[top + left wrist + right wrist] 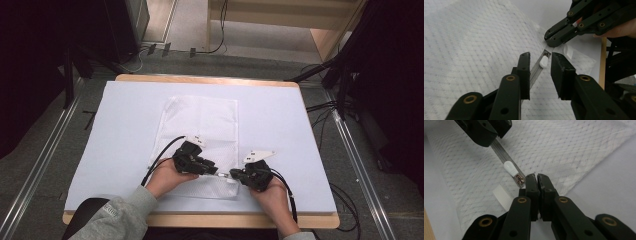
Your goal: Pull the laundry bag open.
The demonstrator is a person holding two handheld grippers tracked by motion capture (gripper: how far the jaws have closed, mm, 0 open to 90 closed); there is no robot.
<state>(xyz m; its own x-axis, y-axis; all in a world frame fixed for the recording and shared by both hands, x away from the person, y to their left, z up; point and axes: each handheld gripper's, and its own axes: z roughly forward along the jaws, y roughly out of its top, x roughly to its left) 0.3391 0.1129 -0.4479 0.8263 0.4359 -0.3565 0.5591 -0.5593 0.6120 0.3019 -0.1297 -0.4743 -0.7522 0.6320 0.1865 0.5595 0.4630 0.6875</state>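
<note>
white mesh bag (200,135) lay flat on the white table cover (280,115), its zipper edge toward the person's side, near the front of the table. the zipper (537,70) ran along that near edge; its white pull tab (544,61) lay on the track close to the bag's right end, beside the metal slider (520,179). a short white ribbed loop (502,197) stuck out from the bag just beside that end.

right gripper (536,178): jaws clenched together, pinching the bag's fabric at the end of the zipper, right next to the slider. in the high view it sat at the bag's near right corner (240,175).

left gripper (540,67): jaws apart, straddling the zipper track, with the pull tab lying just beyond the tips. pads did not press on the tab or track, so nothing was grasped. in the high view it rested over the bag's near edge (212,170), just left of the right gripper, tips nearly meeting.

both hands came in from the near edge of the table, a grey sleeve (120,215) on the left arm.
</note>
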